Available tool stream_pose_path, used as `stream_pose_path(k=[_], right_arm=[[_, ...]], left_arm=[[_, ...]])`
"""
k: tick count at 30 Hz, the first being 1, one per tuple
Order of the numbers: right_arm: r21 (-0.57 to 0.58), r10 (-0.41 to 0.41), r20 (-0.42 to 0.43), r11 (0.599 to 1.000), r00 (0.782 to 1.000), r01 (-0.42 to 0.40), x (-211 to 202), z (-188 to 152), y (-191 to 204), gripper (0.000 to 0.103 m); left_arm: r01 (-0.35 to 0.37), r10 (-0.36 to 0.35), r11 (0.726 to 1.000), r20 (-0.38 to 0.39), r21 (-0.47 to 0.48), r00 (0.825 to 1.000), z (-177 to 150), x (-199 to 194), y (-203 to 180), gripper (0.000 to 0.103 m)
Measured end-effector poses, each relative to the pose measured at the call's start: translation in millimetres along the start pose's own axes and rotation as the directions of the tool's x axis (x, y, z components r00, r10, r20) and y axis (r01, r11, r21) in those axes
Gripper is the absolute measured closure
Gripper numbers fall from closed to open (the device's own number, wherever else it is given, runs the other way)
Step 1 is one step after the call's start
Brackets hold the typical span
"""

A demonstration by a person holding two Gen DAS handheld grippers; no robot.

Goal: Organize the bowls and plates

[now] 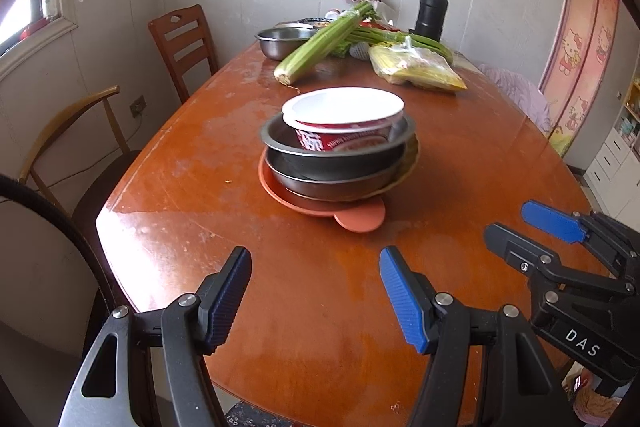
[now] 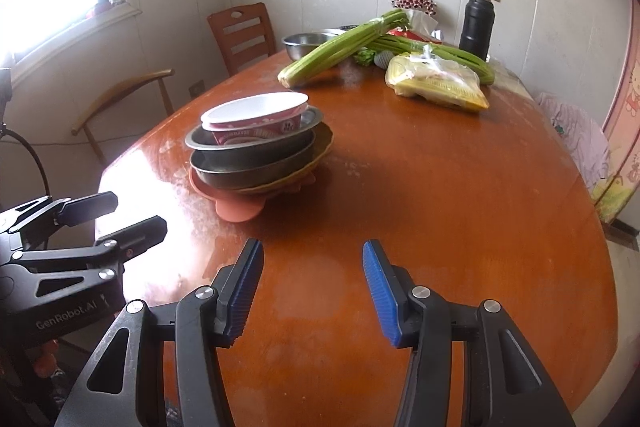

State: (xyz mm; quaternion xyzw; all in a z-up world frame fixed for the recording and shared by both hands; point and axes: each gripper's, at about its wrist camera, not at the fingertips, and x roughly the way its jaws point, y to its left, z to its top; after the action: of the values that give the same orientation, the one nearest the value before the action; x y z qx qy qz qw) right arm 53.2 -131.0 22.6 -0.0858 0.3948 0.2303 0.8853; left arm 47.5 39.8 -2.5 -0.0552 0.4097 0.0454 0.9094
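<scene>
A stack stands in the middle of the brown wooden table (image 1: 320,307). On top is a red-and-white paper noodle bowl (image 1: 344,111) (image 2: 256,115), nested in two steel bowls (image 1: 336,163) (image 2: 252,163). Under them lie a yellowish plate (image 1: 412,159) and an orange plate with a tab (image 1: 360,219) (image 2: 240,209). My left gripper (image 1: 316,259) (image 2: 138,211) hangs open over the near table, short of the stack, with nothing between its fingers. My right gripper (image 2: 313,247) (image 1: 510,219) is open and empty too, to the right of the stack.
At the far end lie celery stalks (image 1: 320,43), a bag of yellow food (image 1: 420,67), another steel bowl (image 1: 280,41) and a black flask (image 1: 431,11). Two wooden chairs (image 1: 184,43) stand along the left side. The table's near edge runs below both grippers.
</scene>
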Motion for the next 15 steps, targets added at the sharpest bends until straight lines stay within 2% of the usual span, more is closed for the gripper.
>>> stream_pose_path(k=[15], right_arm=[[0.012, -0.006, -0.009, 1.0, 1.0, 0.006, 7.6, -4.1, 1.8, 0.049]], left_arm=[[0.001, -0.001, 1.0, -0.022, 0.011, 1.0, -4.3, 11.6, 3.7, 0.037]])
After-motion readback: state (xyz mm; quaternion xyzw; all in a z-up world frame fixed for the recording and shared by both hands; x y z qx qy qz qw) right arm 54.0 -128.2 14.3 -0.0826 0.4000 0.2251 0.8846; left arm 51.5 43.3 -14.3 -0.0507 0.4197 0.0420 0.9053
